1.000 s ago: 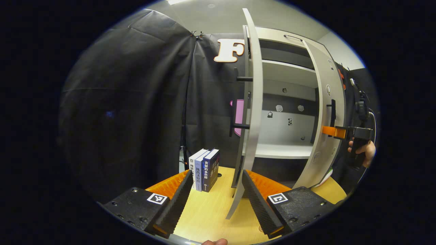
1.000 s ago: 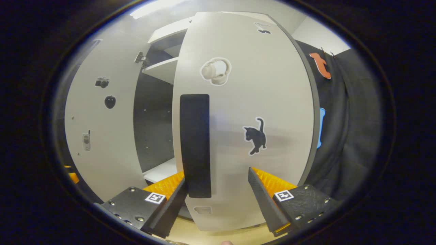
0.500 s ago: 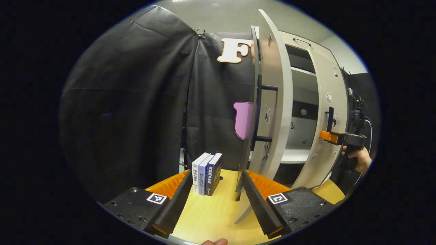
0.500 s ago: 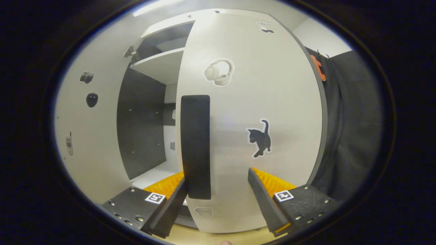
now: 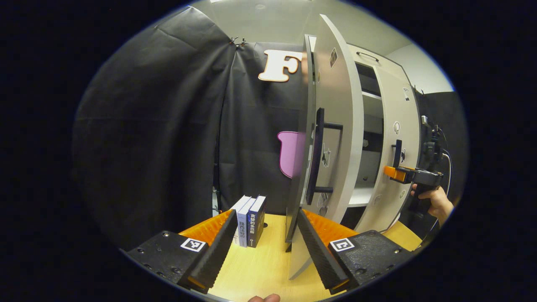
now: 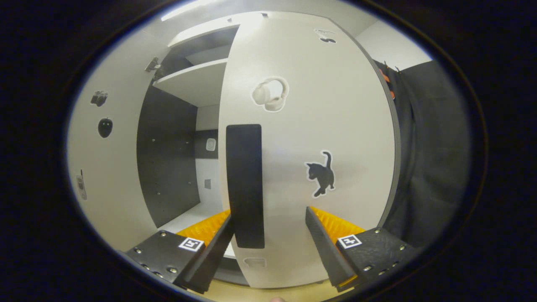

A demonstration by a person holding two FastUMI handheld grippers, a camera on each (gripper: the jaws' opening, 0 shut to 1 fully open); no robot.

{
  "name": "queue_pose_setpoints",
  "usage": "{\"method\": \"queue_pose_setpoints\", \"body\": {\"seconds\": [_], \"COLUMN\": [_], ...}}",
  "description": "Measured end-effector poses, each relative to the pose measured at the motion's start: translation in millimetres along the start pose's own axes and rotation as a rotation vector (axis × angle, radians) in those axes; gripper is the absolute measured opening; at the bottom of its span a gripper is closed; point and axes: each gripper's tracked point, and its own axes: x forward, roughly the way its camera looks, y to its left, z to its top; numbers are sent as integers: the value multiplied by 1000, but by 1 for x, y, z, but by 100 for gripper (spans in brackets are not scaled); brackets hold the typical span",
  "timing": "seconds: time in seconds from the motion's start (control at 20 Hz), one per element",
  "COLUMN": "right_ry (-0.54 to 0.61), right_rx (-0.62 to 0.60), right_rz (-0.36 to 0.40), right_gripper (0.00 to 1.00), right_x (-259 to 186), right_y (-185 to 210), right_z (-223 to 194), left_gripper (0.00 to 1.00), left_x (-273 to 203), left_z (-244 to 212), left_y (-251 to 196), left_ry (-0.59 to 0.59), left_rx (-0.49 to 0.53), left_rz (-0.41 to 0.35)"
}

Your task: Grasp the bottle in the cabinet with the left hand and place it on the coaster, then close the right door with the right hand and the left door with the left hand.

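In the left gripper view the cabinet's left door (image 5: 335, 105) stands half open and nearly edge-on, with its black handle (image 5: 314, 159) facing me. My left gripper (image 5: 266, 214) is open; the door's lower edge sits just inside its right finger. Farther right is the right door (image 5: 398, 126), with my right gripper (image 5: 390, 172) against its face beside the handle and a hand (image 5: 434, 201) holding it. In the right gripper view the right door (image 6: 335, 105) is close in front. Its black handle (image 6: 245, 184) stands by the left finger of my open right gripper (image 6: 268, 214).
Three books (image 5: 249, 220) stand upright on the wooden table (image 5: 260, 264), left of the left door. Through the gap between the doors I see white shelves (image 6: 193, 82) and the dark inner wall (image 6: 168, 159). Black cloth hangs to the left and behind.
Both doors have swung further towards shut and the gap between them has narrowed. The left door now shows more of its outer face. Both grippers moved along with their doors.
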Motion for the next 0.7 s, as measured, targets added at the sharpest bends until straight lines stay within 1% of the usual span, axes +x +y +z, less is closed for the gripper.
{"method": "queue_pose_setpoints", "body": {"seconds": [0.05,0.1,0.15,0.2,0.25,0.3,0.35,0.4,0.45,0.5,0.55,0.6,0.65,0.7], "right_ry": [-1,-5,-9,-7,-5,-2,-1,0,1,6,10,14,17,19], "right_rx": [-8,-22,-30,-35,-37,-41,-49,-62,-75,-85,-89,-89,-85,-81], "right_rz": [0,0,4,10,12,15,15,12,10,7,4,2,-1,-1], "right_gripper": [97,97,97,100,100,97,97,100,97,97,100,100,97,100], "right_x": [-3,-7,-12,-17,-22,-27,-32,-37,-40,-44,-47,-50,-53,-56], "right_y": [1,2,4,5,6,6,5,3,1,-1,-3,-5,-7,-8], "right_z": [-1,0,1,0,-1,-1,-2,-2,-3,-4,-6,-7,-9,-10], "left_gripper": [92,91,92,92,91,90,92,93,91,95,90,95,95,95], "left_x": [2,4,6,8,10,12,13,14,15,16,17,17,17,19], "left_z": [4,8,11,14,19,23,26,30,33,35,37,39,39,37], "left_y": [0,2,2,2,2,0,-4,-8,-10,-13,-17,-21,-25,-31], "left_ry": [-4,-4,-3,-7,-11,-12,-15,-20,-23,-26,-29,-31,-29,-23], "left_rx": [-3,-10,-18,-29,-38,-46,-58,-66,-64,-55,-43,-31,-20,-9], "left_rz": [-7,-7,-15,-22,-34,-51,-73,-92,-108,-118,-129,-141,-154,-168]}}
